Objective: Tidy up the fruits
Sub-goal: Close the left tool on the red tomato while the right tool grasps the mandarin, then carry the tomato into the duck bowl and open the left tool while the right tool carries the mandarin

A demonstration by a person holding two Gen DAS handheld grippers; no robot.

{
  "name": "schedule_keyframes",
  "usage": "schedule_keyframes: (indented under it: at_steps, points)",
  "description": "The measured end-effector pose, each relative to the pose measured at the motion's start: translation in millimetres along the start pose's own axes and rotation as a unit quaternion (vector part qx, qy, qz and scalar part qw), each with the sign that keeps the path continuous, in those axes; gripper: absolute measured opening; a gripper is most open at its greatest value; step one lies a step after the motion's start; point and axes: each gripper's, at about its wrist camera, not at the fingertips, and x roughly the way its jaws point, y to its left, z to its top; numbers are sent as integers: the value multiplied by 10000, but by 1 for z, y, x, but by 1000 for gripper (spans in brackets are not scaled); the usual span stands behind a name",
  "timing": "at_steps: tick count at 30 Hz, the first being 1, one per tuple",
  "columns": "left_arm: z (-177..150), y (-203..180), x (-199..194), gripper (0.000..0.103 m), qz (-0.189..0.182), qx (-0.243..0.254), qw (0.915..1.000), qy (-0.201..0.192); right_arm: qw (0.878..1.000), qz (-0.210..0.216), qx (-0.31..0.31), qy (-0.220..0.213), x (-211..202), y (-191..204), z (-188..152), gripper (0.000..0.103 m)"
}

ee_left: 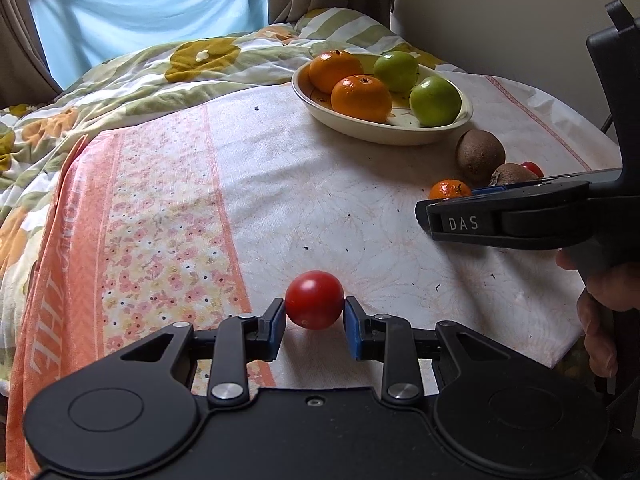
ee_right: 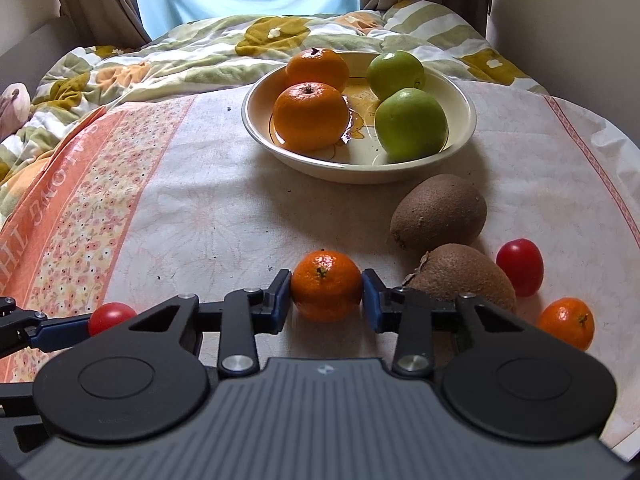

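My left gripper [ee_left: 315, 312] is shut on a red cherry tomato [ee_left: 314, 299], both blue pads pressing its sides just over the tablecloth. My right gripper [ee_right: 327, 290] is shut on a small mandarin [ee_right: 326, 284] that rests on the cloth, its pads touching both sides. A cream bowl [ee_right: 312, 164] further back holds two oranges [ee_right: 310, 116] and two green apples [ee_right: 410, 124]. Two kiwis [ee_right: 438, 211], a second red tomato [ee_right: 520, 266] and another small mandarin [ee_right: 566, 322] lie to the right of the held mandarin.
A white and orange flowered tablecloth [ee_right: 140, 208] covers the table. A floral quilt [ee_right: 160, 60] lies behind it on a bed, with a blue sheet over the window. A wall stands on the right. A hand [ee_left: 600, 312] holds the right gripper's handle.
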Motion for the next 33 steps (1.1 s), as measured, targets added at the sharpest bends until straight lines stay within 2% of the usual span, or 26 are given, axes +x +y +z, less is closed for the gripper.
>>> schedule_keyframes:
  at_steps: [9, 19, 27, 33]
  points:
    - [4, 1, -14, 34, 65, -69, 9999, -105, 9999, 151, 50, -19, -15, 2, 0, 52]
    - [22, -2, -52, 34, 97, -194, 9990, -390, 9994, 246, 36, -248, -56, 0, 19, 52]
    - [55, -13, -80, 34, 151, -112, 9973, -712, 9986, 411, 51, -323, -91, -19, 48, 52]
    - [94, -27, -90, 34, 129, 15, 9949, -1003, 9979, 421, 16, -498, -105, -43, 78, 52]
